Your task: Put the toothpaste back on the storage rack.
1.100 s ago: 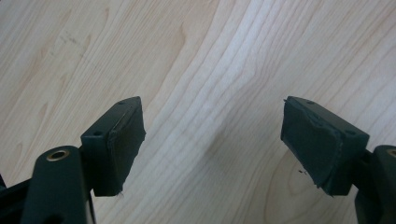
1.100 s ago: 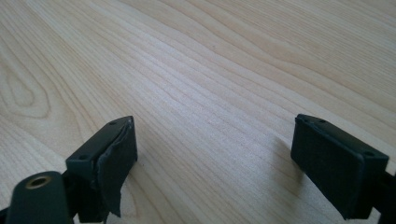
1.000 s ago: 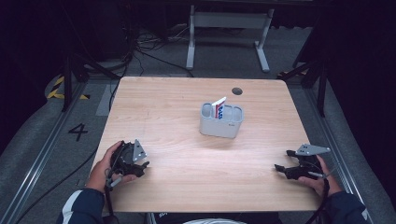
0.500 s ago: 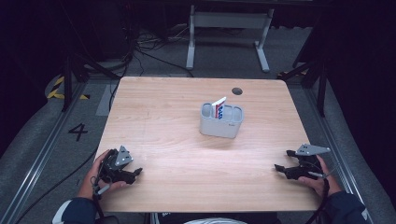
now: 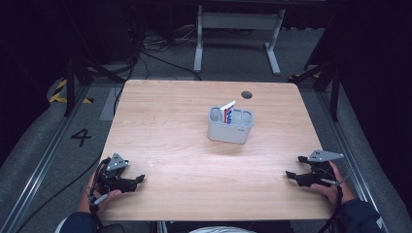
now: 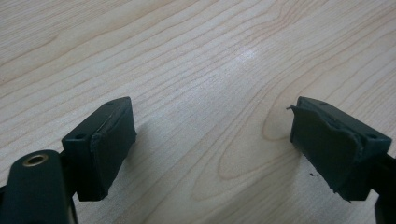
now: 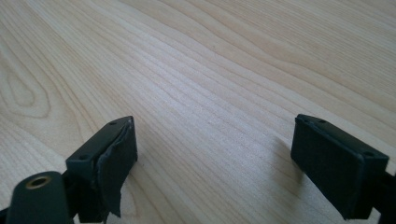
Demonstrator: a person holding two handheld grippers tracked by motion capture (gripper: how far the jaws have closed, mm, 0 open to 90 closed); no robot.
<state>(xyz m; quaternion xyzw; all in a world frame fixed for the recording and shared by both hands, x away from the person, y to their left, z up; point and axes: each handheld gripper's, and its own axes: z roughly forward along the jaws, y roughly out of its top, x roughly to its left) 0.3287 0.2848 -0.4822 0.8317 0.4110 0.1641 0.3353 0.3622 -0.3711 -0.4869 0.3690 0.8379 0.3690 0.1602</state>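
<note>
A grey compartmented holder (image 5: 230, 125) stands near the middle of the wooden table (image 5: 184, 111), with a white, red and blue card or packet (image 5: 227, 112) upright in its left compartment. My left gripper (image 5: 137, 180) rests at the table's front left corner, open, jaws pointing right with nothing between them. In the left gripper view its pads (image 6: 109, 144) stand wide apart over bare wood. My right gripper (image 5: 294, 167) sits at the front right edge, open and pointing left. The right gripper view has its pads (image 7: 337, 163) apart over bare wood too.
A round dark cable hole (image 5: 247, 94) lies in the table behind the holder. Beyond the table stand a grey metal frame (image 5: 238, 29) and loose cables on the dark floor. A floor marking "4" (image 5: 81, 137) lies to the left.
My left gripper has slid back toward the table's front left corner and lowered. The right gripper has stayed where it was.
</note>
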